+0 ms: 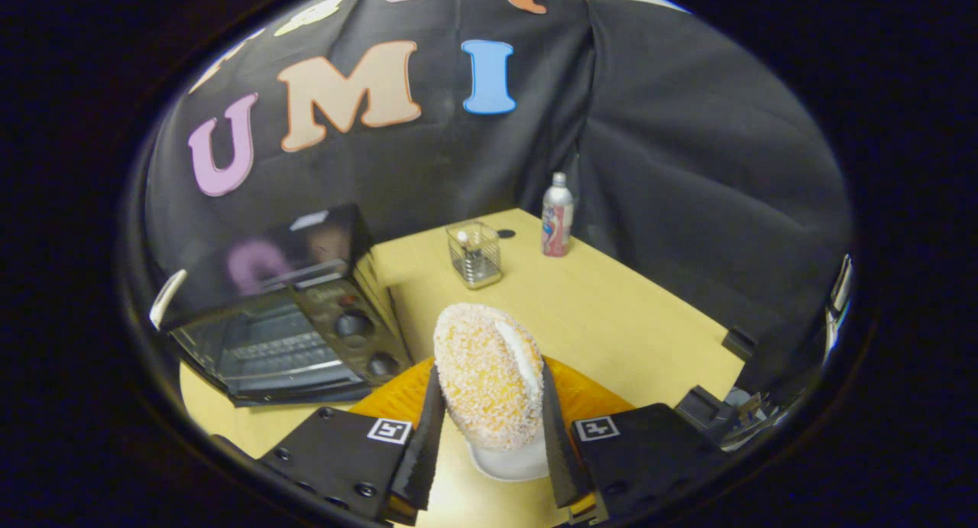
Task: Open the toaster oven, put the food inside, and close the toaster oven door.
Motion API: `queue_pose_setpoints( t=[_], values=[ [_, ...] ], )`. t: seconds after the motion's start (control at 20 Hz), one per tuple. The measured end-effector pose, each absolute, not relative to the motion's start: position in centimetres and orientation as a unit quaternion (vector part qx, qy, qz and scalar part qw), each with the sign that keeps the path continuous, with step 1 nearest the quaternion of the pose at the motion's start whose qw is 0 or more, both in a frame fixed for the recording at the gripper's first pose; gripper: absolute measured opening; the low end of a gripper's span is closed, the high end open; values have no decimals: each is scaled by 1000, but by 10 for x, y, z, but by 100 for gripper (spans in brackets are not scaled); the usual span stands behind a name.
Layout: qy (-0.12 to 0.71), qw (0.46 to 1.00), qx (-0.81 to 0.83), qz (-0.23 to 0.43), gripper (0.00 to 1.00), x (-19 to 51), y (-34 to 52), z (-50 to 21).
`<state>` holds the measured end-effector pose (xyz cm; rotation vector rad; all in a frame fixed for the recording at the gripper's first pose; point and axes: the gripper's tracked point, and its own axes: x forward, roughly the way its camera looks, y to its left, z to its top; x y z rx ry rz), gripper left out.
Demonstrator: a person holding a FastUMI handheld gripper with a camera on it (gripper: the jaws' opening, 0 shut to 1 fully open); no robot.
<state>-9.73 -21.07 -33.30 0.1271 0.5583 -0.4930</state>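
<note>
A pale wooden bench (611, 314) stands inside black cloth walls. The tongs (489, 429) grip a sugar-coated, cream-filled doughnut (489, 371), one finger pressing on each side, and hold it above a white dish (510, 461) and an orange mat (588, 398). To the left, the toaster oven (286, 337) stands with its door shut. Farther off are a clear wire-lined container (474, 254) and, beyond it, a bottle (557, 215).
</note>
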Motion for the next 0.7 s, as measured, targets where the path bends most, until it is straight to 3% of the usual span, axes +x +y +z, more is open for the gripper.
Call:
queue_pose_setpoints(
  t=[0.45, 0.7],
  values=[
    [227, 920, 240, -209, 62, -68, -89, -329],
    [242, 894, 300, -230, 62, -58, -54, -360]
  ],
)
